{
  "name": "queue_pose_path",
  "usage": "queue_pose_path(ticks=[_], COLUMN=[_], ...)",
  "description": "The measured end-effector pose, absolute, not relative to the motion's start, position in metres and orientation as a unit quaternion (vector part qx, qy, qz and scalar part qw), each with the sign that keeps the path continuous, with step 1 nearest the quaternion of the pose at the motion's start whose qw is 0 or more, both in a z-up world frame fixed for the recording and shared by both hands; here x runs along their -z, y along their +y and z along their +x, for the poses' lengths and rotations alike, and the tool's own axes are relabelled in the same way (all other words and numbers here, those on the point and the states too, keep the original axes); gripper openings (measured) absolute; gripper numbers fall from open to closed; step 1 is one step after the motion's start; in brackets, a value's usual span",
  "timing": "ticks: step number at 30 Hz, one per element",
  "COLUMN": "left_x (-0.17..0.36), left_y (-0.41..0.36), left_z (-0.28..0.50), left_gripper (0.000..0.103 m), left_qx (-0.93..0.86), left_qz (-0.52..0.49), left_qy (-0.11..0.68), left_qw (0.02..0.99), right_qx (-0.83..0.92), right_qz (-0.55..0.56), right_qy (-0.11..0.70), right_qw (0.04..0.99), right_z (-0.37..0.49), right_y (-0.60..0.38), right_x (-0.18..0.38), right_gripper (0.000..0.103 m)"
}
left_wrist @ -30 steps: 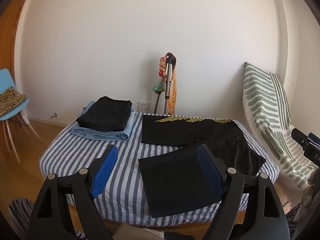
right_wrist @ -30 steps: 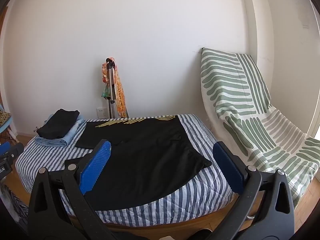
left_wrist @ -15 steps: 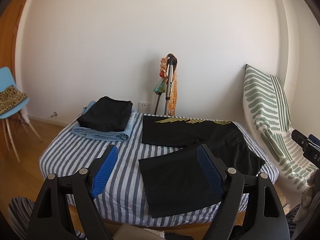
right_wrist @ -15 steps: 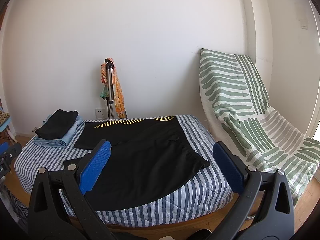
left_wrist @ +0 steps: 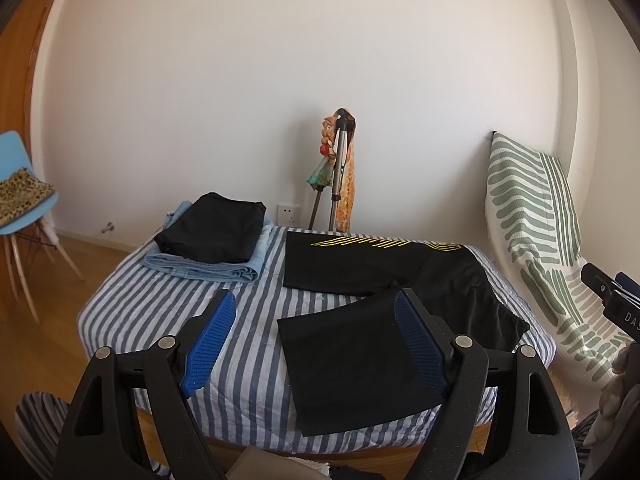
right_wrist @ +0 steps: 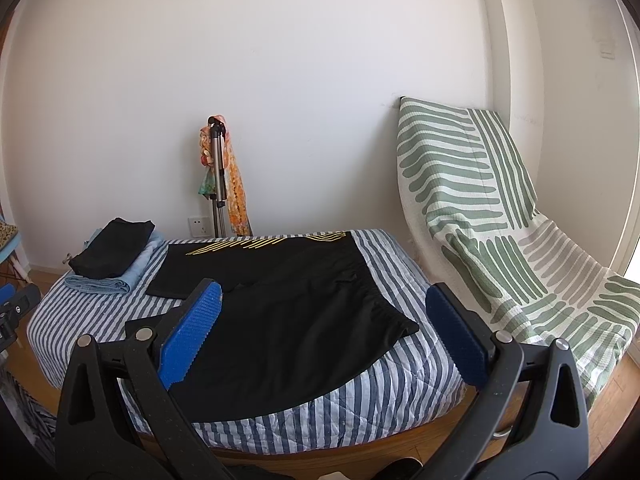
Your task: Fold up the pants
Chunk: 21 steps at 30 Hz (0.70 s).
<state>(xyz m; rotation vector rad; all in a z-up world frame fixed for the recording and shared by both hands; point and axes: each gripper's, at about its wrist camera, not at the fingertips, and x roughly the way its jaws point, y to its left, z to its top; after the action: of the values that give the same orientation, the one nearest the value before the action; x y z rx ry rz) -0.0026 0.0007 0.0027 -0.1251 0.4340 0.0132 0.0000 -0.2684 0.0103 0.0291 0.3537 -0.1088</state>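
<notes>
**A:** so what's going on rn w/ the pants?

**B:** the black pants (right_wrist: pixel 288 312) are lying spread out on the striped bed (right_wrist: pixel 404 376), waistband toward the right edge, legs running left. One leg w/ yellow stripes (left_wrist: pixel 360 264) is lying along the far side near the wall, the other leg (left_wrist: pixel 352 360) is angling toward the front edge of the bed. Nothing's touching them.

**A:** and the tongs?

**B:** both are hanging in the air in front of the bed, not holding anything. Left tongs (left_wrist: pixel 316 344) are sitting wide open, blue pads (left_wrist: pixel 208 340) well apart, framing the near leg's hem. Right tongs (right_wrist: pixel 320 336) are gaping open too, w/ the waist end of the pants showing btwn the fingers. You can catch the tip of the right tongs at the edge of the left cam (left_wrist: pixel 612 300), and the left one poking in on the right cam (right_wrist: pixel 16 312).

**A:** other stuff on the bed?

**B:** yeah, a folded black garment (left_wrist: pixel 212 234) is sitting on top of a folded light-blue one (left_wrist: pixel 240 270) at the far left corner, well apart from the pants. Behind the bed a tripod (left_wrist: pixel 338 172) w/ a colourful scarf (left_wrist: pixel 348 192) is leaning by the wall. A green-patterned lounger (right_wrist: pixel 500 232) is standing just beside the bed on the right, and a blue chair (left_wrist: pixel 24 200) w/ a leopard cushion (left_wrist: pixel 20 196) is off to the left.
</notes>
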Motion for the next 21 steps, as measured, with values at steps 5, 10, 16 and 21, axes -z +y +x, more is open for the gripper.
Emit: queue_pose_path(ticks=[5, 10, 16, 21], left_x=[-0.0035, -0.0036, -0.0048, -0.0039], left_y=[0.0019, 0.0026, 0.0018, 0.0021], left_z=[-0.0022, -0.0028, -0.0017, -0.0036], left_gripper=[0.082, 0.082, 0.082, 0.082], left_qx=[-0.007, -0.007, -0.007, -0.008], left_qz=[-0.064, -0.066, -0.067, -0.069], left_qy=[0.215, 0.215, 0.215, 0.214], left_qw=[0.974, 0.974, 0.974, 0.974], right_qx=[0.056, 0.058, 0.059, 0.060], right_qz=[0.014, 0.014, 0.015, 0.015], right_qy=[0.175, 0.175, 0.177, 0.176], right_qw=[0.983, 0.983, 0.982, 0.982], right_z=[-0.0004, -0.0007, 0.0005, 0.0003], right_y=[-0.2671, -0.2682, -0.2695, -0.2701], right_x=[-0.0109, -0.0114, -0.0115, -0.0114], right_gripper=[0.103, 0.103, 0.103, 0.103])
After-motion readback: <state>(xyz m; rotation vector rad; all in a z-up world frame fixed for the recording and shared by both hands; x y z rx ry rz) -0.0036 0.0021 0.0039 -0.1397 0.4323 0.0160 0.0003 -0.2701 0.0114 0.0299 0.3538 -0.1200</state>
